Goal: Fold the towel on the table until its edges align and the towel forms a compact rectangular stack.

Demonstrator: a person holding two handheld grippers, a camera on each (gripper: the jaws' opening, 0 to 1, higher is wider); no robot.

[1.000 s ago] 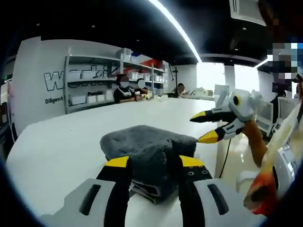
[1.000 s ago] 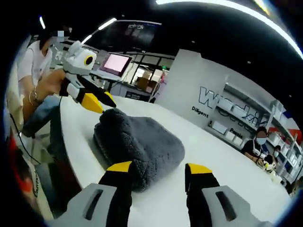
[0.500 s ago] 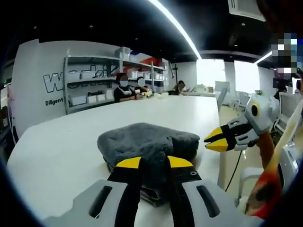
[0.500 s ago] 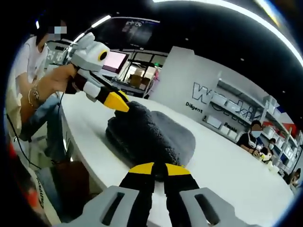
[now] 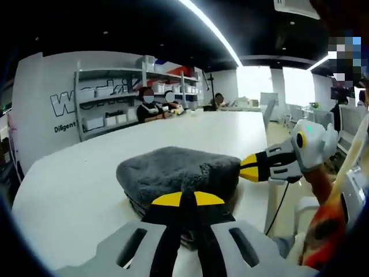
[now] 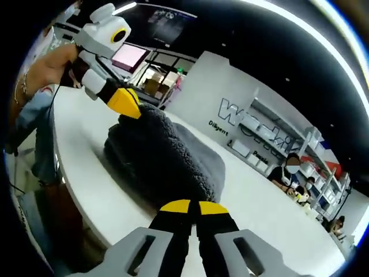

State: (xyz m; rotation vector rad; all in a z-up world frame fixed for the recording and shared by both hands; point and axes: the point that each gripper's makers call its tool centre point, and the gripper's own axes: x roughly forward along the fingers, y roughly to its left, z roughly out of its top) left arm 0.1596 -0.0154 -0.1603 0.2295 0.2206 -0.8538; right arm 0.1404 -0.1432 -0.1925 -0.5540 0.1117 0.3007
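A grey fluffy towel (image 5: 179, 172) lies folded in a thick stack on the white table (image 5: 69, 173). In the left gripper view my left gripper (image 5: 181, 199) is shut on the stack's near edge, its yellow tips pressed together. From the right, my right gripper (image 5: 249, 168) comes in with its tips pinched on the towel's right corner. The right gripper view has the towel (image 6: 173, 153) from the other side. There my right gripper (image 6: 190, 206) is shut on its near edge, and my left gripper (image 6: 124, 101) grips the far end.
The table's edge (image 5: 262, 202) runs just right of the towel, with a cable hanging below it. Several people sit at the table's far end (image 5: 155, 107) before wall shelves (image 5: 104, 109). A monitor (image 6: 130, 57) stands behind the person's hand (image 6: 49, 66).
Both grippers have gone from open to shut on the towel's edges. The right gripper has come in against the towel's corner.
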